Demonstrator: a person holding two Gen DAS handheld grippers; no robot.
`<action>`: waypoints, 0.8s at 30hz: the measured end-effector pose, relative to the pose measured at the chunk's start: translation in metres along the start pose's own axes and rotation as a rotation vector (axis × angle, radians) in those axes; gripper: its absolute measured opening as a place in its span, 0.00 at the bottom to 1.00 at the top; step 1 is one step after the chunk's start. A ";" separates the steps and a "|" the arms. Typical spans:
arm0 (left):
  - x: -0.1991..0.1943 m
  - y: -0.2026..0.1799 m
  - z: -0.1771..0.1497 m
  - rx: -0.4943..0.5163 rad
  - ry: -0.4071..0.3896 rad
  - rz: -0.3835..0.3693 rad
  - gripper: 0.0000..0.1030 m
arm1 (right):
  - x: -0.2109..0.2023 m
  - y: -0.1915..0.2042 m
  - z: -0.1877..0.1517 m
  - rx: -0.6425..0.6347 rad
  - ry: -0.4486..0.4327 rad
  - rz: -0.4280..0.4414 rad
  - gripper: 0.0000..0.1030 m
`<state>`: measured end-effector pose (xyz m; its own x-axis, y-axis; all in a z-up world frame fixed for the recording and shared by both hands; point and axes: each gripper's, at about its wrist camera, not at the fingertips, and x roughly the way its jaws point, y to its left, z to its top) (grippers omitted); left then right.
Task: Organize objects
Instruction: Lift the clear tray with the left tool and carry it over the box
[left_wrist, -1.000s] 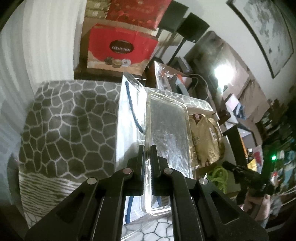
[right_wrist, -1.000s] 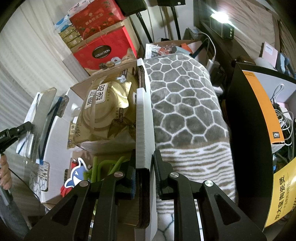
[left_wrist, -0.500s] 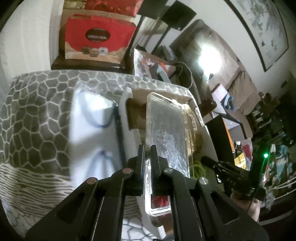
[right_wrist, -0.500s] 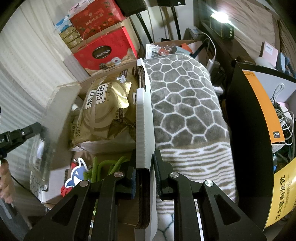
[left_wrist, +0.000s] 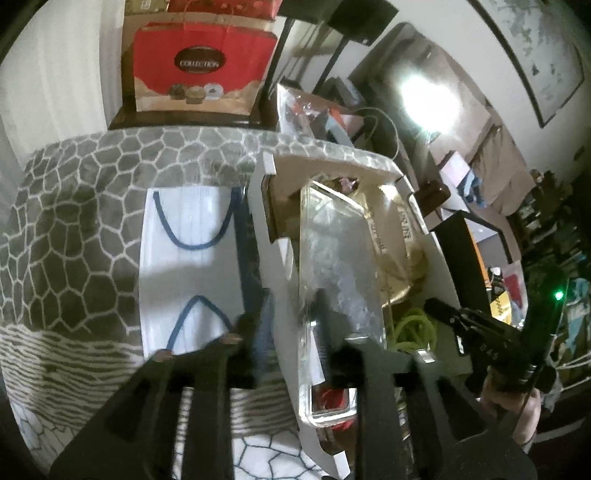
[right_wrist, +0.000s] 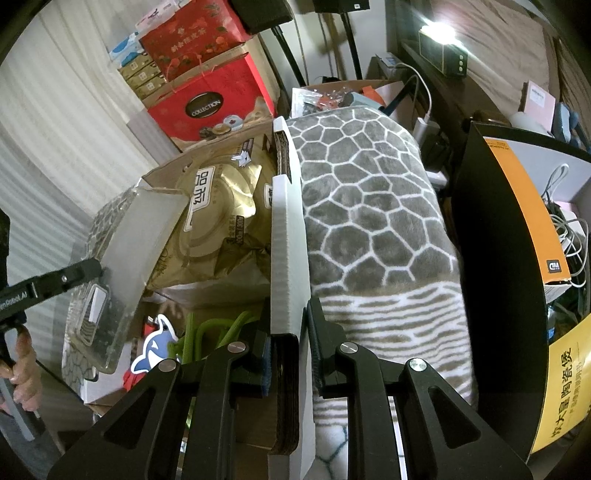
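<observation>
Above box (right_wrist: 288, 236), left tool (left_wrist: 291, 325) releasing case (left_wrist: 340, 280).

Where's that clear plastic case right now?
The case leans over the open box, against the gold bag, between the left gripper's opening jaws.

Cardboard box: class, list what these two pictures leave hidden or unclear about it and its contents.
- Box bottom: both views, covered by gold bag and clear case.
- Green cord: right wrist view, mostly behind the hand-held gripper.
- Red item: left wrist view, blurred through the case.
</observation>
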<state>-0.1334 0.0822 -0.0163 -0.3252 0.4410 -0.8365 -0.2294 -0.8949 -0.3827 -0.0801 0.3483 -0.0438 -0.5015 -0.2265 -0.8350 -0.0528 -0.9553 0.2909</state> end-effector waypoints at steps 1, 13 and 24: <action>0.001 0.001 -0.001 -0.005 0.007 -0.009 0.29 | 0.000 0.000 0.000 0.000 0.000 0.000 0.16; -0.022 -0.003 -0.002 0.021 -0.052 -0.030 0.06 | 0.000 0.000 0.000 0.000 0.000 0.000 0.16; -0.050 -0.041 0.006 0.229 -0.215 0.240 0.06 | -0.001 0.001 0.000 0.001 0.000 0.001 0.16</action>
<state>-0.1134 0.0975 0.0437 -0.5739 0.2474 -0.7807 -0.3141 -0.9469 -0.0691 -0.0796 0.3474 -0.0425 -0.5012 -0.2279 -0.8348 -0.0527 -0.9549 0.2924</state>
